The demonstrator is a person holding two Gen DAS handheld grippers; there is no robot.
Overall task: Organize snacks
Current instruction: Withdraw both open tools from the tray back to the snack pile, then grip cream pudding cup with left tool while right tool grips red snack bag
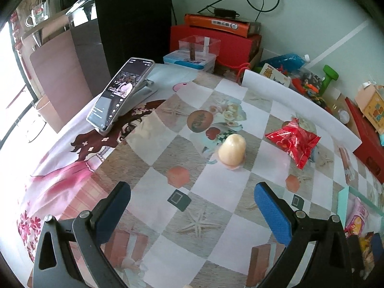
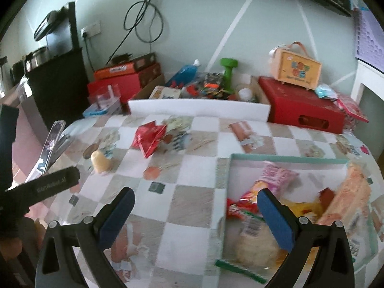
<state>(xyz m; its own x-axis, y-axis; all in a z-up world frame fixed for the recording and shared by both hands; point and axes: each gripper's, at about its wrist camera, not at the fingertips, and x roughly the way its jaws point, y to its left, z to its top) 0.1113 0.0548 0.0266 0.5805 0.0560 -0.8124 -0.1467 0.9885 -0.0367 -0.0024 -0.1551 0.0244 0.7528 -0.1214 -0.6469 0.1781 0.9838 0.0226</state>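
Our left gripper (image 1: 192, 206), jaws wide and empty like the right gripper (image 2: 195, 213), faces the upright cream jelly cup (image 1: 232, 149) straight ahead on the bench (image 1: 168, 247), nearer than the red packet (image 1: 294, 140).

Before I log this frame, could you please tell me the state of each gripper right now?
Left gripper: open, holding nothing, above the tablecloth.
Right gripper: open, holding nothing, at the edge of the snack box.
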